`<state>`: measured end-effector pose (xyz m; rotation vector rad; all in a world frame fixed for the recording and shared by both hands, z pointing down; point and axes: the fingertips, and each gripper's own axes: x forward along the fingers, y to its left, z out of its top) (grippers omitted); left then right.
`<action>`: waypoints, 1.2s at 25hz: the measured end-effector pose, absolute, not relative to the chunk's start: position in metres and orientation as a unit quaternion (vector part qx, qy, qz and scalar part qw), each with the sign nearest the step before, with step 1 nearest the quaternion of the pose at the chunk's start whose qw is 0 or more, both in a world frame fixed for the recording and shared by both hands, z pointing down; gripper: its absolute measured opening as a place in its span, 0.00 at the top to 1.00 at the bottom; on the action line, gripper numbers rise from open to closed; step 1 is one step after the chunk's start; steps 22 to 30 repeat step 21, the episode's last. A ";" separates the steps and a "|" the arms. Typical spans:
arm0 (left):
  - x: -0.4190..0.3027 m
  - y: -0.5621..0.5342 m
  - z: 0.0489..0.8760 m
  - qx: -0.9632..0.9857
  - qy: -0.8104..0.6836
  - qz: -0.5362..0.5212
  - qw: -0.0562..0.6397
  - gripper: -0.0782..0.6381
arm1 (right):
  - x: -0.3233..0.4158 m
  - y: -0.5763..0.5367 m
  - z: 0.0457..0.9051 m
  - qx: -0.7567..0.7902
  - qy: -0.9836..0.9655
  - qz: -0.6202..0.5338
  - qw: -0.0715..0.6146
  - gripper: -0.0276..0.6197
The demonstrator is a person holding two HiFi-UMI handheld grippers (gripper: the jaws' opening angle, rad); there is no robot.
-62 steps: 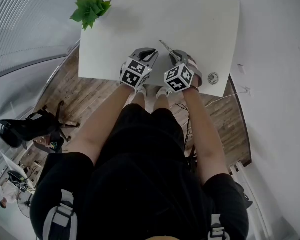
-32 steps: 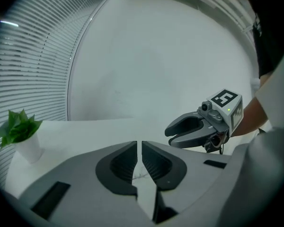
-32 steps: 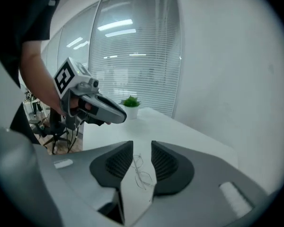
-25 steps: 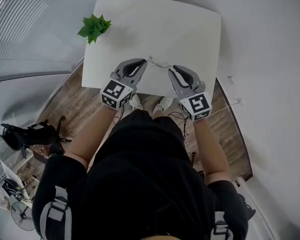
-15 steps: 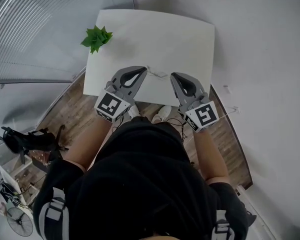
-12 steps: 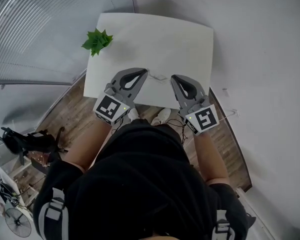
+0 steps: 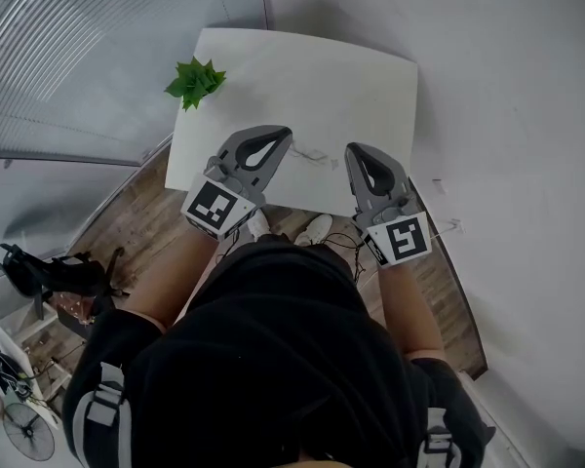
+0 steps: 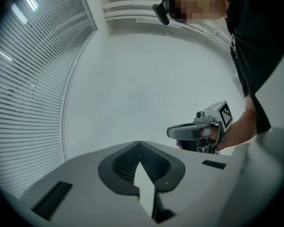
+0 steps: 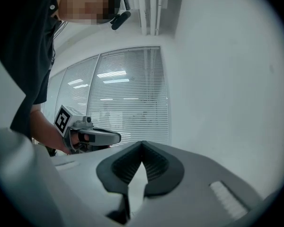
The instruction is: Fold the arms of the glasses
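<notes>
The glasses (image 7: 313, 153) show as a thin pale frame on the white table (image 7: 370, 86), between the two gripper tips in the head view; how their arms lie is too small to tell. My left gripper (image 7: 285, 135) is held above the table's near edge, just left of the glasses, shut with nothing between its fingers. My right gripper (image 7: 354, 151) is held just right of them, also shut and empty. In the left gripper view the closed jaws (image 8: 139, 144) face a bare wall, with the right gripper (image 8: 199, 130) alongside. The right gripper view shows its closed jaws (image 9: 142, 144) and the left gripper (image 9: 87, 135).
A small green plant (image 7: 196, 80) stands at the table's far left corner. Window blinds (image 7: 68, 57) run along the left and a white wall (image 7: 526, 115) along the right. Below are wooden floor, white shoes (image 7: 318, 228), cables and a black object (image 7: 49, 273).
Both grippers have lifted off the table and away from the glasses, their tips now held level. The glasses stay on the table between them.
</notes>
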<state>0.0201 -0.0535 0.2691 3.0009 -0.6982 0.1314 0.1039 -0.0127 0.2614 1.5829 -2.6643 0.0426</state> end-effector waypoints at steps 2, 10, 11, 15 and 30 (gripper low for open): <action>0.021 -0.053 0.270 0.973 -0.226 0.044 0.027 0.88 | 0.102 -0.013 0.261 0.508 -0.861 0.012 0.022 0.94; 0.022 -0.052 0.274 0.972 -0.229 0.045 0.029 0.88 | 0.097 -0.012 0.264 0.500 -0.865 0.009 0.026 0.94; 0.022 -0.053 0.274 0.972 -0.230 0.045 0.029 0.88 | 0.097 -0.012 0.264 0.499 -0.866 0.009 0.026 0.94; 0.021 -0.053 0.273 0.971 -0.233 0.044 0.030 0.88 | 0.095 -0.013 0.264 0.495 -0.868 0.008 0.027 0.94; 0.019 -0.052 0.272 0.971 -0.234 0.044 0.034 0.88 | 0.091 -0.013 0.262 0.492 -0.870 0.010 0.026 0.94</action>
